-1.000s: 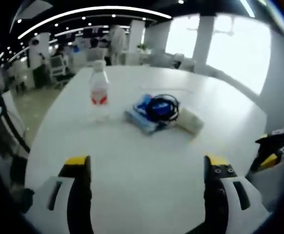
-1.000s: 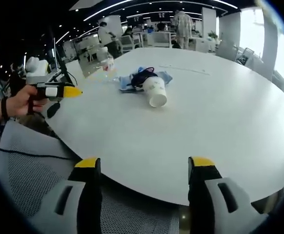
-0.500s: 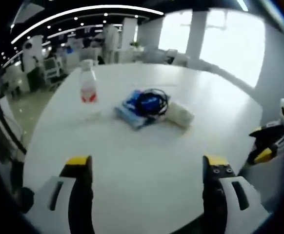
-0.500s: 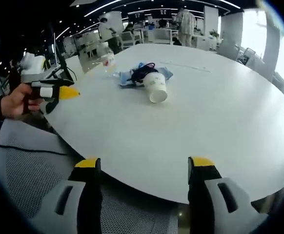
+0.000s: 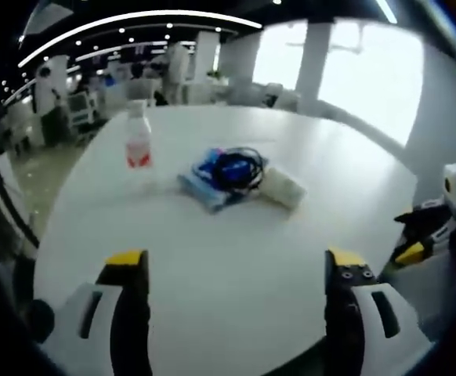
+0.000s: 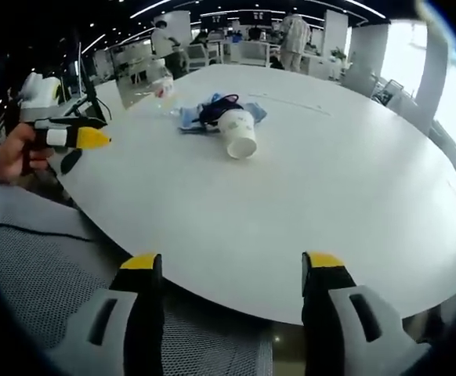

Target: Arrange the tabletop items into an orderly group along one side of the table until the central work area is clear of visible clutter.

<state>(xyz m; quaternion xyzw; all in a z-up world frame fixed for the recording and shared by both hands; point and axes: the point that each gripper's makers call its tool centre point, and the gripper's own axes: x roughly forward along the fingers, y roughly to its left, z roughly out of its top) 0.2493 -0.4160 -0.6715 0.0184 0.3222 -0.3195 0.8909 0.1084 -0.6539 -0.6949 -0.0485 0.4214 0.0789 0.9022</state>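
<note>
Yellow-tipped black jaws of the left gripper [image 5: 236, 270] stand spread wide w/ nothing between them, hovering over the near edge of the round white table [image 5: 212, 258]; the right gripper [image 6: 232, 270] is the same, jaws wide apart and empty, sitting back over a grey mesh chair back [image 6: 48, 274] just off the table's rim. Straight ahead of the left gripper, well apart from it, sits the clutter, bunched toward the table's middle: a clear plastic bottle w/ red label [image 5: 139, 145] upright at the left, then a blue flat packet [image 5: 208, 184] w/ a coil of black cable [image 5: 240, 166] on top, and a white paper cup [image 5: 283, 186] lying on its side, touching the packet's right end. In the right gripper view the cup's [image 6: 238, 133] long axis runs roughly toward that gripper, open mouth nearest, w/ the packet and cable just behind it and the bottle [image 6: 163, 84] farther back-left. Left gripper looks nearer the bottle end; the right one faces the cup's mouth, so I'd guess the cup is its pick, approached along that axis. Nothing grouped to a side yet. Red label and cup print too blurred to read; no brand legible. People stand at desks beyond the table.
</note>
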